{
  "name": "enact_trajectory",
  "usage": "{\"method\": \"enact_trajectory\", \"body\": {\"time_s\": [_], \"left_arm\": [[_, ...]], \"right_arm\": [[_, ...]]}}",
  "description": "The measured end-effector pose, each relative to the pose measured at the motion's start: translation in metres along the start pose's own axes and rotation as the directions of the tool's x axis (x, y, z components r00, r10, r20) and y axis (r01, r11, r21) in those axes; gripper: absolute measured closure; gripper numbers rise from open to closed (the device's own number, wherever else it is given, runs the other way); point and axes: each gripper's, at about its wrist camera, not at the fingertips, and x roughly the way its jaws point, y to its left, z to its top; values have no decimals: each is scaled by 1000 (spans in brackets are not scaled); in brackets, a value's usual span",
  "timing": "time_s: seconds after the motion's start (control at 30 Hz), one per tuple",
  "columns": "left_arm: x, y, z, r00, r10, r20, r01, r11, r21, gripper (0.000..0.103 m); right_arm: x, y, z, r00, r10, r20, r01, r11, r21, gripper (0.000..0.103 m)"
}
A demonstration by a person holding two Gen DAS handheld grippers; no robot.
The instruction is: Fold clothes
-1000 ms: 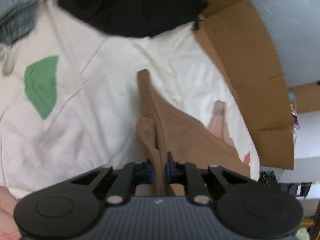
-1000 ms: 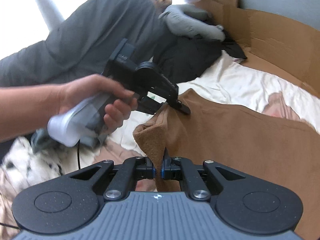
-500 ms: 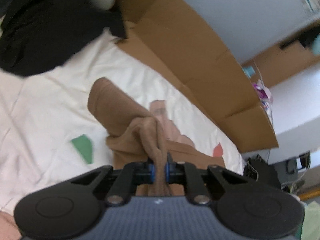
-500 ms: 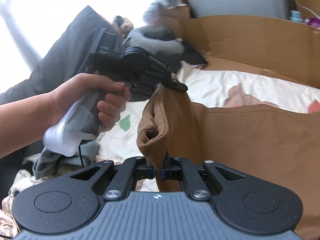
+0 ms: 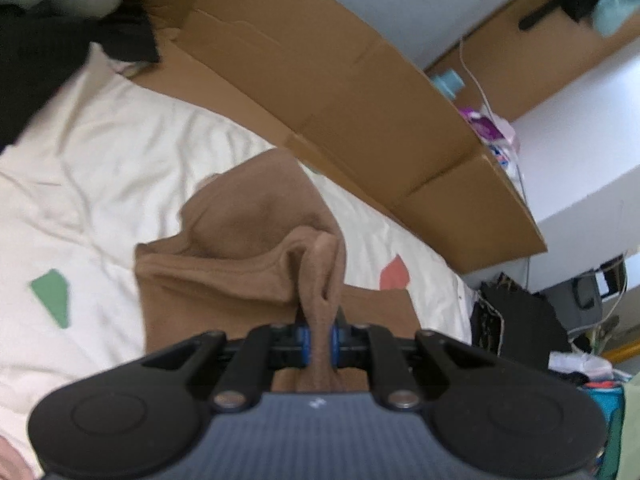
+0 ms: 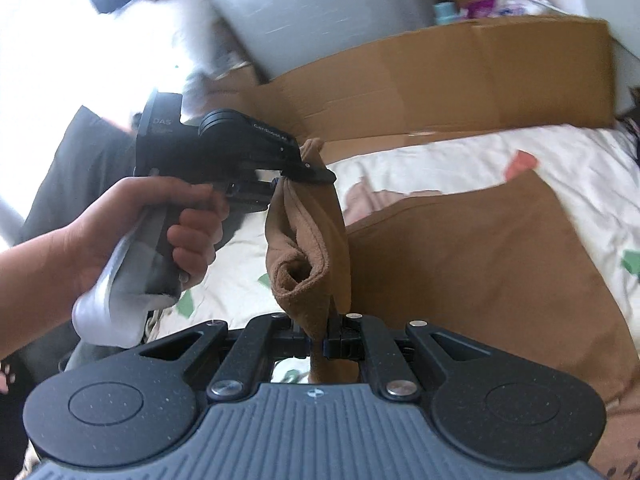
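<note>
Brown garment [image 5: 240,240] on a cream sheet [image 5: 120,152] with green and coral patches.

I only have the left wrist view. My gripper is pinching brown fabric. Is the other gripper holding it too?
Observer: Yes, the right gripper is shut on the brown garment, right at its bunched edge.
Operator: How near are the two grippers?
Observer: Close; the left gripper grips the same edge just above, with a short fold between.
Operator: What's holding the left one?
Observer: A bare hand around its pale handle.
</note>
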Motion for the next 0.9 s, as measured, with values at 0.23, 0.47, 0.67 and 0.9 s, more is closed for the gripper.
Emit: {"method": "enact_trajectory", "body": {"time_s": [0.23,0.47,0.67,0.9], "left_arm": [[46,-29,-10,998,-2,-61,4,999,36,93],[82,-51,-17,995,-2,-97,7,998,56,93],[106,-67,-20,991,20,-131,-9,997,83,93],[132,-90,-32,985,79,-156,-49,981,186,93]], "right_arm": [[-6,-40,-6,997,-63,40,57,991,123,100],[-8,-77,-10,991,-113,68,94,967,236,100],[-7,-94,-15,986,-141,86,109,946,304,100],[-6,-123,-37,978,-190,89,132,887,442,100]]}}
